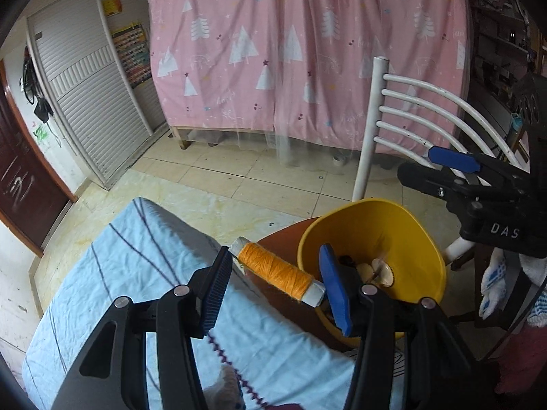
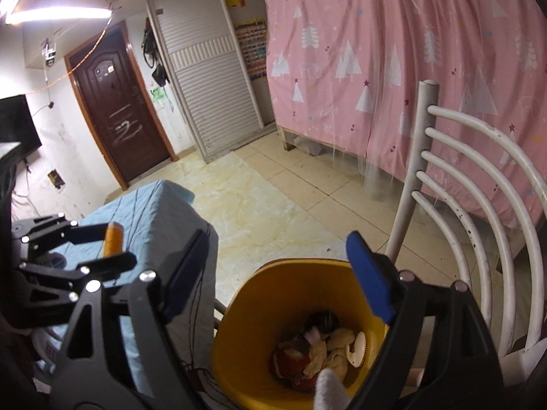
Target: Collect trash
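— Nearest the lens: the left gripper (image 1: 273,283), clamped end to end on an orange thread spool (image 1: 278,273), just beside the rim of the yellow bin (image 1: 424,239).

— How will it handle?

— Light, stiff core, soft winding; the ends give the sure hold.

— The right gripper (image 2: 277,280)?

— Jaws wide, empty, over the bin. A white scrap below it, perhaps a glove.

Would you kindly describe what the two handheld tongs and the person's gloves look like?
Both tongs, left and right, are black angular linkages with silver pivot bolts and blue ribbed pads; white "DAS" lettering marks the right one. The glove is white knit with blue dots.
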